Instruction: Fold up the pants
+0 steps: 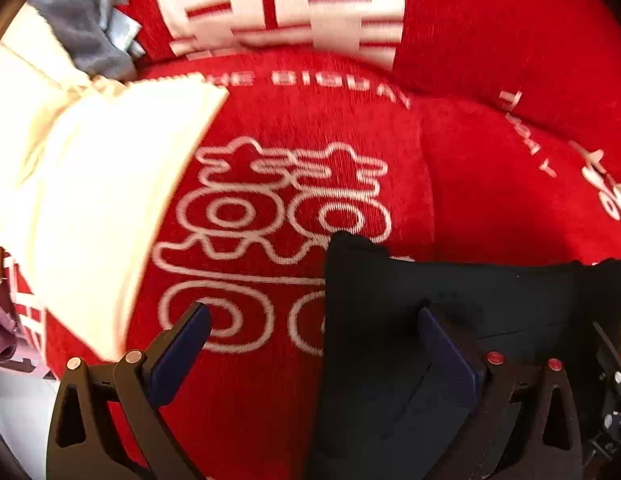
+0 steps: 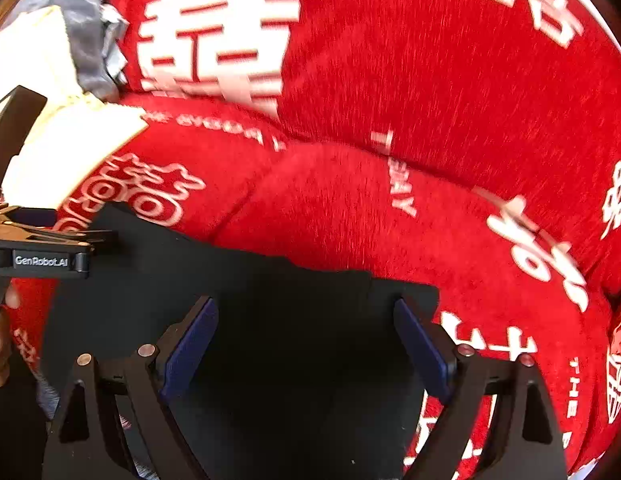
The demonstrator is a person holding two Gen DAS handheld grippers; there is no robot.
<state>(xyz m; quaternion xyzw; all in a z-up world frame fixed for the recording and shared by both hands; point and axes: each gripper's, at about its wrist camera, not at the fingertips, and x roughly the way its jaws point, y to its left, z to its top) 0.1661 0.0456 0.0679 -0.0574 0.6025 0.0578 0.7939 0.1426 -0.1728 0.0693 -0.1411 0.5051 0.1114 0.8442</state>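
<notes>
Black pants [image 1: 450, 304] lie flat on the red blanket [image 1: 302, 104]; they also show in the right wrist view [image 2: 270, 320]. My left gripper [image 1: 316, 314] is open, with its left finger over the blanket and its right finger over the pants' left edge. My right gripper [image 2: 306, 312] is open above the pants' far edge, with black cloth between the fingers. The left gripper's body [image 2: 38, 256] shows at the far left of the right wrist view.
A cream folded garment [image 1: 90, 200] lies left of the pants, also seen in the right wrist view [image 2: 66, 148]. Grey cloth [image 1: 78, 20] is piled behind it. The red blanket [image 2: 430, 120] with white characters bulges up behind the pants.
</notes>
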